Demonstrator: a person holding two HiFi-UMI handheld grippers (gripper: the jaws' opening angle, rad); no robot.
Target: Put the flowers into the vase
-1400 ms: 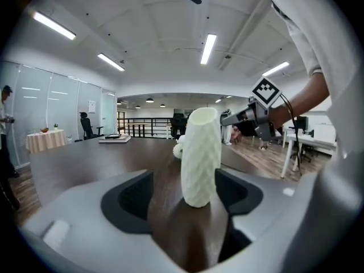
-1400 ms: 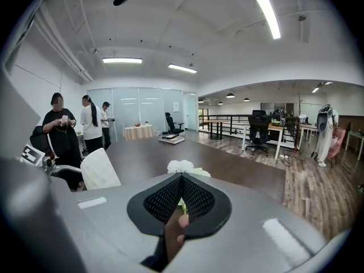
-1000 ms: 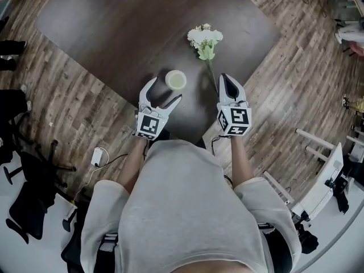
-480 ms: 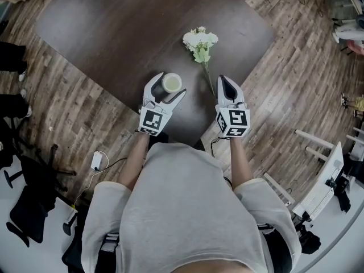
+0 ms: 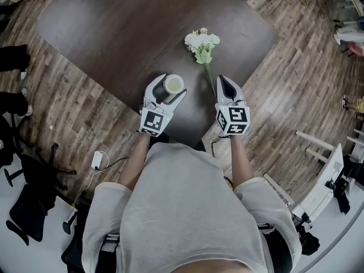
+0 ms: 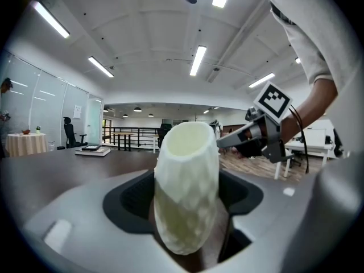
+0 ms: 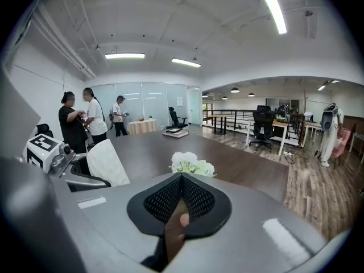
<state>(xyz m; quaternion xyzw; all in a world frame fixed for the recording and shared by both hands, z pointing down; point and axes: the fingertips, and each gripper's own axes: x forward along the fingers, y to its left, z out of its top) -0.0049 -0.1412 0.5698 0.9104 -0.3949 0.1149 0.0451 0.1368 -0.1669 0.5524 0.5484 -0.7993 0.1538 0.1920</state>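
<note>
Vase stands on the worktop between the left hand-held gripper's jaws, which are closing round its middle. It looks light, rigid and probably brittle, so squeeze gently. Flowers lie just past the right hand-held gripper, jaws together, nothing visibly held. Stem is thin and bendy: pinch low, avoid the soft heads.

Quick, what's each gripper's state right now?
Left gripper: tongs closing around the vase, no clear grip yet.
Right gripper: tongs shut, nothing visibly held; flowers lie ahead.
</note>
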